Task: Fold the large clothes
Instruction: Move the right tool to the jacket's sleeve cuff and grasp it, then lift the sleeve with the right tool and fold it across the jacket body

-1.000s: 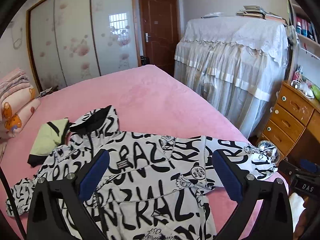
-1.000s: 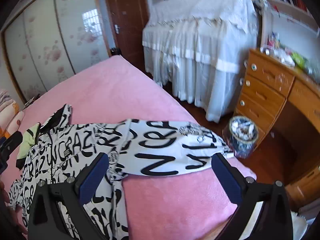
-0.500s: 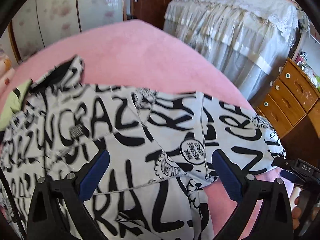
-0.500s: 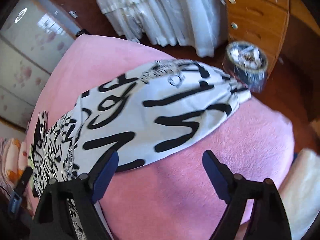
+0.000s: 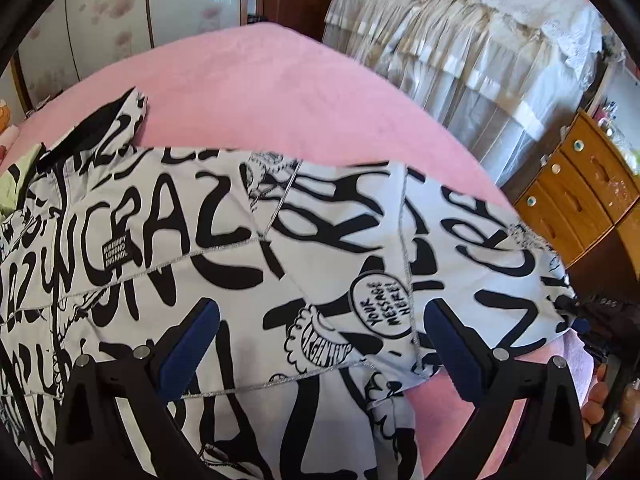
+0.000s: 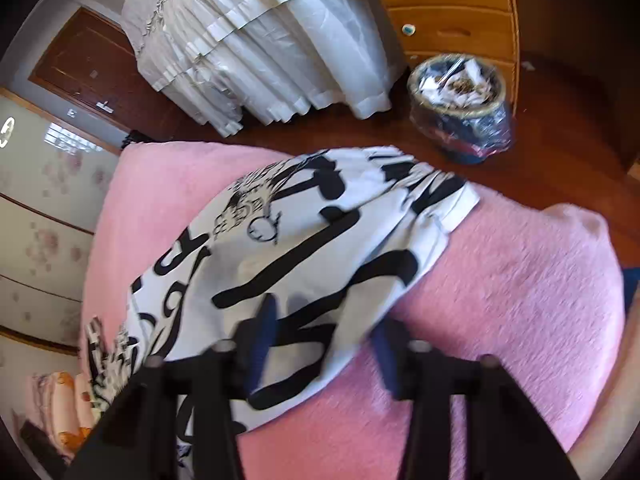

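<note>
- Your left tool point(image 5: 320, 344) hangs wide open over the chest of the jacket point(image 5: 224, 264), its two blue pads well apart and gripping nothing.
- Your right tool point(image 6: 324, 340) is partly open, pads either side of the sleeve point(image 6: 304, 248) near its lower edge; motion blur hides whether they touch cloth, so I judge it not clamped.
- That black-and-white lettered jacket lies spread flat on the pink bed point(image 5: 280, 92), hood point(image 5: 108, 120) at the far left, one sleeve stretched out to the right with its cuff point(image 6: 460, 204) at the bed's edge.
- Expect it to handle as soft, light and limp: it will sag and drag from any single pinch, and the smooth shell may slip on itself.
- Take hold at seams or hems, I'd say the cuff or sleeve edge with the right tool and the shoulder seam with the left, so the fold stays straight.
- Mind the yellow-green garment point(image 5: 10, 188) touching the jacket at the far left; it could be caught up in a fold.
- Off the bed's right side stand a plastic-wrapped bin point(image 6: 460, 108), a wooden chest of drawers point(image 5: 580, 200) and a white-draped piece of furniture point(image 5: 460, 48); a dropped sleeve would slide toward the floor there.
- Bedding point(image 6: 60, 404) is stacked at the left, clear of your working area.
</note>
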A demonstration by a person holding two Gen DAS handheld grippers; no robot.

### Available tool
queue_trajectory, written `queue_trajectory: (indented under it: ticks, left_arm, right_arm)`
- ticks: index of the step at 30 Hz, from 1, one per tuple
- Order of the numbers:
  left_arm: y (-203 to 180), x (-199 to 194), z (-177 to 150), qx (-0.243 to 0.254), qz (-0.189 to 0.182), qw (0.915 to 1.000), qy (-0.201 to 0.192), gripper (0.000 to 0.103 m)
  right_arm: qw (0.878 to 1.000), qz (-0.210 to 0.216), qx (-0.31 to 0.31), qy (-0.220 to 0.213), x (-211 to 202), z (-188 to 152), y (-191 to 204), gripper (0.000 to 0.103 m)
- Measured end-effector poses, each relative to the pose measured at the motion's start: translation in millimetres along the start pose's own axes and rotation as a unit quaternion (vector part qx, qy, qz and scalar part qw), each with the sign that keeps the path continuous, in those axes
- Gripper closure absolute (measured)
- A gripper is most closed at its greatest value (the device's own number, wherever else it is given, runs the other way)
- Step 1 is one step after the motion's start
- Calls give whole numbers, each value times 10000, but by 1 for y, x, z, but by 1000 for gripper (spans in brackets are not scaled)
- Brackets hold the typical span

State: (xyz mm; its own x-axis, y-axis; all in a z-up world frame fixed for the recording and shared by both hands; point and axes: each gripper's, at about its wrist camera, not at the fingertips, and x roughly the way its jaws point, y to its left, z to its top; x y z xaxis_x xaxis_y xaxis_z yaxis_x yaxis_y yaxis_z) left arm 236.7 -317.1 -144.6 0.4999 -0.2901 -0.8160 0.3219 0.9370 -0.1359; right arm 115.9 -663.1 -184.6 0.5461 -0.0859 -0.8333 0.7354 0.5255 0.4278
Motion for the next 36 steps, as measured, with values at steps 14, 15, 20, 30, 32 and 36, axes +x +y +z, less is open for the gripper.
queue_trajectory:
  ticks: [14, 15, 20, 30, 32, 36]
  left_arm:
    - [68, -60, 1, -684, -150, 9974, -141, 8]
    - [78, -64, 0, -766, -129, 9968, -160, 8]
    - [124, -70, -14, -988, 61, 9949, -208, 8]
    - [156, -21, -46, -1502, -839, 9839, 483, 8]
    - [155, -11, -49, -1610, -1086, 9794, 544, 8]
    - [157, 9, -46, -1925, -1623, 9656, 653, 8]
  right_arm:
    - [9145, 1322, -3511, -1516, -95, -69, 196, 96]
    - [9019, 1482, -3830, -1337, -90, -85, 211, 96]
    - [8613, 1561, -4825, -312, -41, -162, 245, 96]
    - [8633, 1266, -4848, 603, -11, -200, 199, 70]
    - [8672, 1417, -4751, 461, -26, -197, 191, 46]
    - [8750, 1426, -4624, 149, -47, -198, 183, 38]
